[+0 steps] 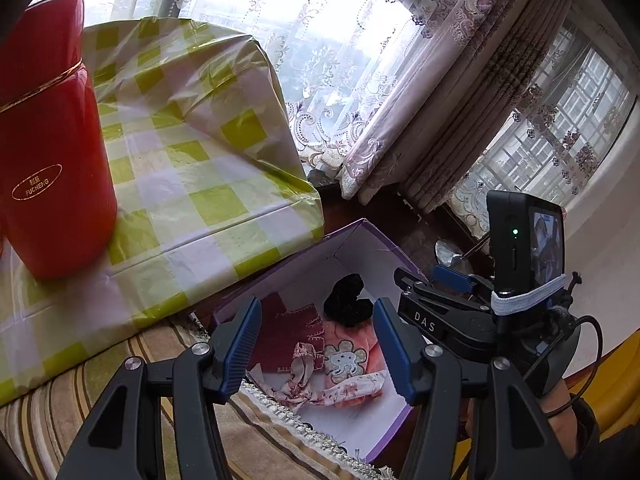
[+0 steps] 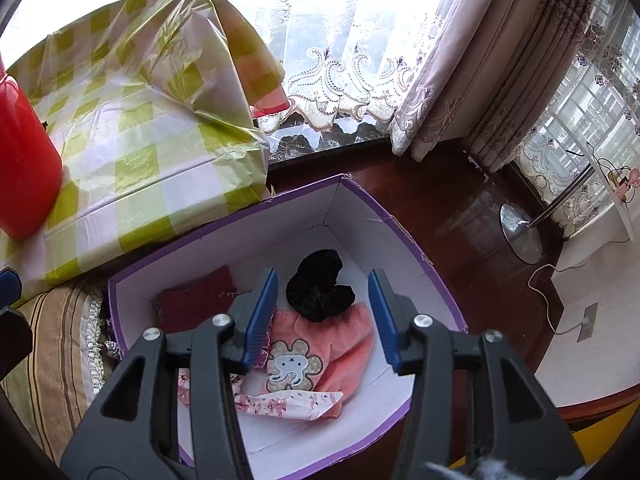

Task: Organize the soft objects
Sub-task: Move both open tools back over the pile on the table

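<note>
A purple-edged white box holds soft things: a pink garment with a flower patch, a black fuzzy piece, a dark red knitted cloth and a floral fabric strip. My right gripper hovers over the box, open, its blue pads apart with nothing pinched. In the left wrist view, my left gripper is likewise open above the box's near side. The right gripper's body shows at the right there.
A large parcel in green-checked wrap lies left of the box, with a red canister on it. A striped fringed cushion is beneath. Dark wood floor, a lamp base, a cable and curtains lie beyond.
</note>
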